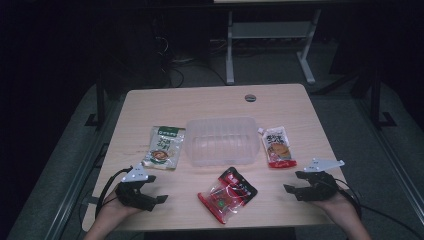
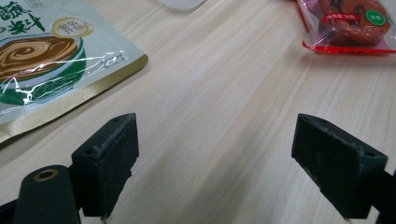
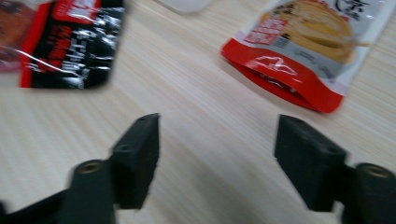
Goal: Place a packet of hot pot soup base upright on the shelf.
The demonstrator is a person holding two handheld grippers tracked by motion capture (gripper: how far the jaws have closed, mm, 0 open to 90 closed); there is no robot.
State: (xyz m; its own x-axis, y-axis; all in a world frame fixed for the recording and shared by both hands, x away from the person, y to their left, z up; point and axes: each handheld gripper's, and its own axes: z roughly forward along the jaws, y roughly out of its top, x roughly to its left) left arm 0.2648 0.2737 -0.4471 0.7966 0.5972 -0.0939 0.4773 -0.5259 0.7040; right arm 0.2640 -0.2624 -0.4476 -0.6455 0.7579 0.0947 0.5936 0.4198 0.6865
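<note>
Three snack packets lie around a clear plastic tub at the middle of the high view: a green-and-white pouch to the left of it, a red-and-white pouch to the right of it, and a red-and-black packet below it, toward the lower centre of the frame. The work looks like loading these packets into the tub, and none is in it yet. Both grippers sit low in the frame with nothing between their jaws: the left gripper at lower left, jaws wide apart over bare wood, and the right gripper at lower right, jaws also spread and empty. The likeliest trouble is the grip itself. All three packets lie flat on the table and have glossy film, so jaws coming straight down may skid across the surface or push a packet away instead of catching an edge. The red-and-black packet lies between the two grippers, so if both reach for it they may collide. A packet pinched by one corner may swing and knock the light tub aside or catch on its rim.
</note>
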